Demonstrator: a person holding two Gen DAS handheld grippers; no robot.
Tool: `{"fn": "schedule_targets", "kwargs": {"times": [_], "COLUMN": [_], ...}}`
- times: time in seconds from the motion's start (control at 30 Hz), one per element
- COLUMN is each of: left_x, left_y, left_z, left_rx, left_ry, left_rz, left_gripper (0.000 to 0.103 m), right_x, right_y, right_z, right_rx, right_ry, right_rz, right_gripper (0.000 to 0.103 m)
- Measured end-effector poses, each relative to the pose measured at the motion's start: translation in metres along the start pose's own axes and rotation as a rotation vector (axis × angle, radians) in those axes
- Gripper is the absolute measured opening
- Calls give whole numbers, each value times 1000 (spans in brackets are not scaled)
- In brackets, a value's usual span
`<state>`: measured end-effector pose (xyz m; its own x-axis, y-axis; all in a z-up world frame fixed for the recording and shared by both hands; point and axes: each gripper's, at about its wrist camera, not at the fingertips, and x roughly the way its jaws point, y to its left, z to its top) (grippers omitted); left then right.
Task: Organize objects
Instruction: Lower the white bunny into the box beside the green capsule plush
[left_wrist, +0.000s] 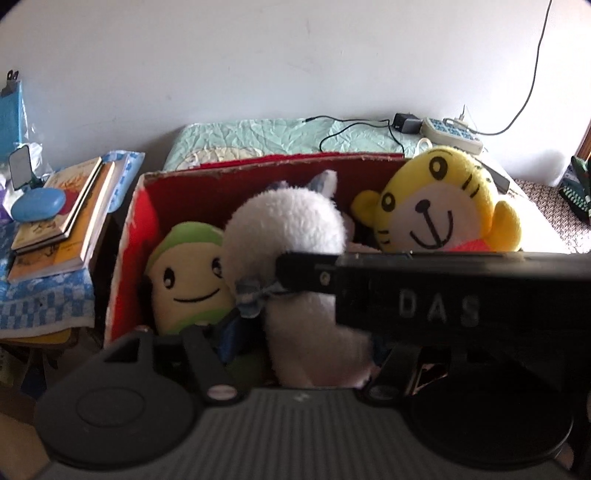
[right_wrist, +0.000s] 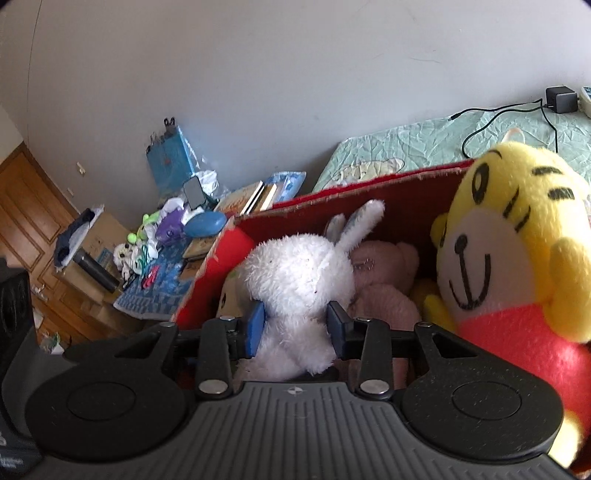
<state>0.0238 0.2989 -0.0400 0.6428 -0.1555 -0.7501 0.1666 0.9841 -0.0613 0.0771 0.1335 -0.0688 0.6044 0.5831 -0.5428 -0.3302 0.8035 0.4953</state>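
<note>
A red cardboard box (left_wrist: 258, 173) (right_wrist: 369, 184) holds several plush toys. A white rabbit plush (left_wrist: 291, 221) (right_wrist: 299, 273) stands in its middle, and my right gripper (right_wrist: 298, 325) is shut on its body, a blue pad pressing each side. The right gripper's black housing (left_wrist: 443, 306) crosses the left wrist view. My left gripper (left_wrist: 306, 343) is open around the rabbit's lower body; only its left blue pad (left_wrist: 231, 339) shows, apart from the fur. A green-and-yellow smiling plush (left_wrist: 188, 280) lies on the left, a yellow tiger plush (left_wrist: 443, 206) (right_wrist: 517, 258) on the right, and a pink plush (right_wrist: 384, 273) behind the rabbit.
Left of the box, stacked books (left_wrist: 62, 221) and a blue case (left_wrist: 37, 205) rest on a blue checkered cloth (left_wrist: 44, 302). Behind the box is a bed with a teal quilt (left_wrist: 258, 136), a power strip (left_wrist: 450, 134) and cables. A wooden door (right_wrist: 26, 221) stands far left.
</note>
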Motion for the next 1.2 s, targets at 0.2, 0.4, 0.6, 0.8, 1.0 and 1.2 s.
{"fn": "schedule_targets", "kwargs": {"times": [0.2, 0.4, 0.6, 0.8, 1.0, 1.2], "left_x": [4, 7, 10, 11, 4, -2], "left_y": [-7, -10, -11, -14, -10, -15], "left_z": [3, 4, 6, 4, 4, 5], "left_rx": [23, 34, 21, 16, -4, 8], "left_ry": [27, 49, 70, 86, 86, 92], "left_rz": [22, 27, 15, 18, 2, 36], "left_gripper": [74, 81, 91, 92, 92, 92], "right_x": [-5, -10, -20, -30, -38, -47], "right_y": [-11, -18, -16, -19, -19, -13], "right_z": [-1, -4, -6, -7, -8, -11], "right_rx": [60, 131, 135, 153, 157, 125], "right_ry": [3, 4, -21, -50, -70, -92], "right_rz": [24, 50, 43, 42, 17, -59], "right_gripper": [45, 47, 47, 46, 43, 41]}}
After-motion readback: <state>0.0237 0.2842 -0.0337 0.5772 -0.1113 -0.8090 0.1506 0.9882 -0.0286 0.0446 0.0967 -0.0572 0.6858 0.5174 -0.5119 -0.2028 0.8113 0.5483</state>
